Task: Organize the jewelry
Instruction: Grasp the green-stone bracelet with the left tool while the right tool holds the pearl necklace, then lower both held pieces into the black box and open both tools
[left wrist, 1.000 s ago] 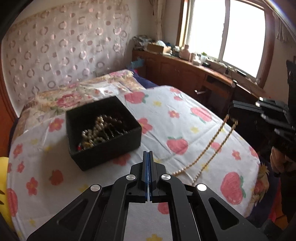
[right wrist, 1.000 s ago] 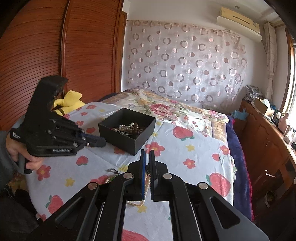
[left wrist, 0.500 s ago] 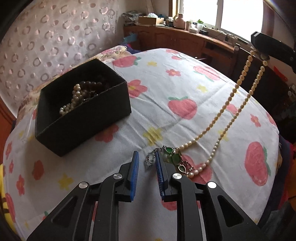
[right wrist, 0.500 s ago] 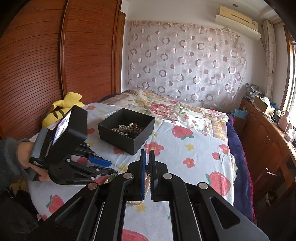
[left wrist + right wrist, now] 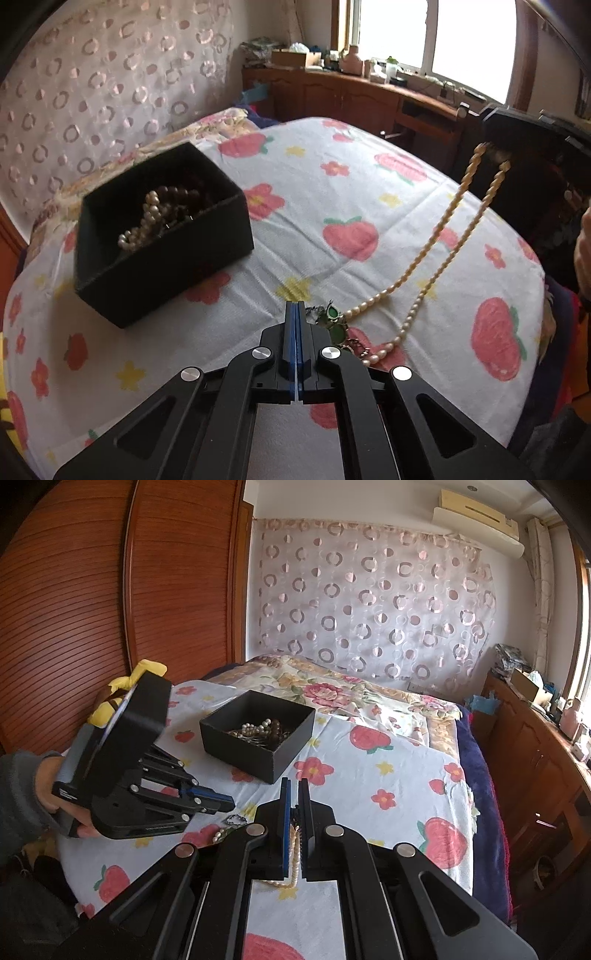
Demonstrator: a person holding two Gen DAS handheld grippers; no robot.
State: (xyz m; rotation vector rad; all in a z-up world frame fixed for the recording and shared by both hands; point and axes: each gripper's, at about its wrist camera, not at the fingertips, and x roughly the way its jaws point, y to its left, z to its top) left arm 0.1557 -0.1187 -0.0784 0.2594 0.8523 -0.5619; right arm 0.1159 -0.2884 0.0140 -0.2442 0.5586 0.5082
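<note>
A cream pearl necklace (image 5: pixel 424 258) stretches from the bedspread up to my right gripper (image 5: pixel 493 147), which is shut on its upper end; the strand shows between the right fingers (image 5: pixel 294 845). Its green-stone pendant (image 5: pixel 332 321) lies on the bedspread beside my left gripper (image 5: pixel 296 308). The left jaws are closed at the pendant's silver end; I cannot tell whether they pinch it. The left gripper also shows in the right wrist view (image 5: pixel 225 805). A black open box (image 5: pixel 162 236) with pearl and dark bead strings sits to the left (image 5: pixel 258 731).
The bed has a white strawberry-print cover (image 5: pixel 351 236). A yellow plush toy (image 5: pixel 125 686) lies at the bed's left edge by the wooden wardrobe (image 5: pixel 92 590). A wooden cabinet (image 5: pixel 351 96) with clutter runs under the window.
The left gripper has closed its jaws beside the pendant; half a second ago they were open around it. The right gripper still holds the strand raised.
</note>
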